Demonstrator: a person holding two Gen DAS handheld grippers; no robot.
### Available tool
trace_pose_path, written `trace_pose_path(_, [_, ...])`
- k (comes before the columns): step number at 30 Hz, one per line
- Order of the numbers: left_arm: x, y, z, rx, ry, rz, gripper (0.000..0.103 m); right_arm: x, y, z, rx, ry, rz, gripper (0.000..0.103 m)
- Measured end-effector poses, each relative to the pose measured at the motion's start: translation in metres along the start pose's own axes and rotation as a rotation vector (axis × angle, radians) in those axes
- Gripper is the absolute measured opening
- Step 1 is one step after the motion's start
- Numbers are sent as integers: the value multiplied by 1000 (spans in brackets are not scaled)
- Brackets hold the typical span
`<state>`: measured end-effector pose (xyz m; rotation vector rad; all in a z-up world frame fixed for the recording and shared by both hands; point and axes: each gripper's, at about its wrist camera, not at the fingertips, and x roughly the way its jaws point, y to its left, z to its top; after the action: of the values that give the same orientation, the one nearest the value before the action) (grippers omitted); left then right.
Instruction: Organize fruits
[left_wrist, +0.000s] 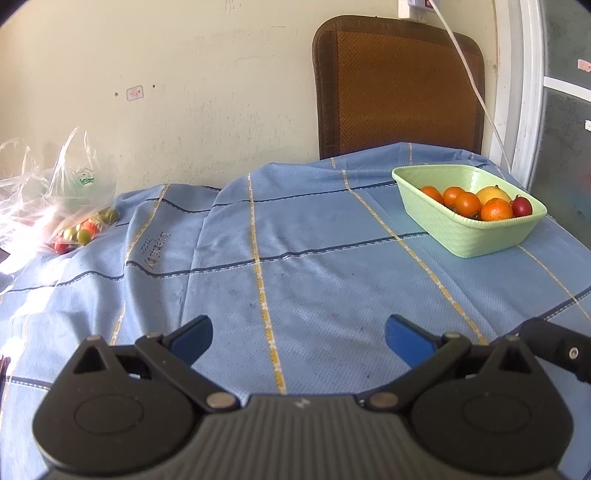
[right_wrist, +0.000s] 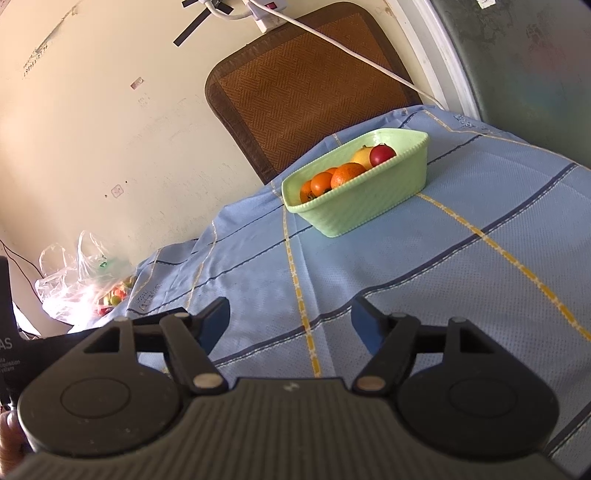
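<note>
**Upper right: ribbed green basket, fruit inside**

Round glossy fruits (left_wrist: 480, 205) sit in the woven-textured plastic basket (left_wrist: 476, 236) on checked blue cloth (left_wrist: 295, 258). Crinkled clear bag (left_wrist: 55, 206), left edge. Left gripper (left_wrist: 298, 338) and right gripper (right_wrist: 290, 323): jaws spread, empty.

you get bright daylight from the left: glare whitens the plastic bag (left_wrist: 44, 199), the tablecloth (left_wrist: 314, 258) stays sharp, fisheye bends and darkens the corners, soft shadows sit under the basket (right_wrist: 354, 199).
</note>
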<state>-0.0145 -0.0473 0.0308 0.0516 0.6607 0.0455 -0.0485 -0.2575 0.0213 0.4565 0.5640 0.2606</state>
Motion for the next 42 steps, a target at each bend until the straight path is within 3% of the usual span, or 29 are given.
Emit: trace_pose_path(42, [12,7,-3,-16,55,-25,103,11,-11,-2,63,40,-12,76])
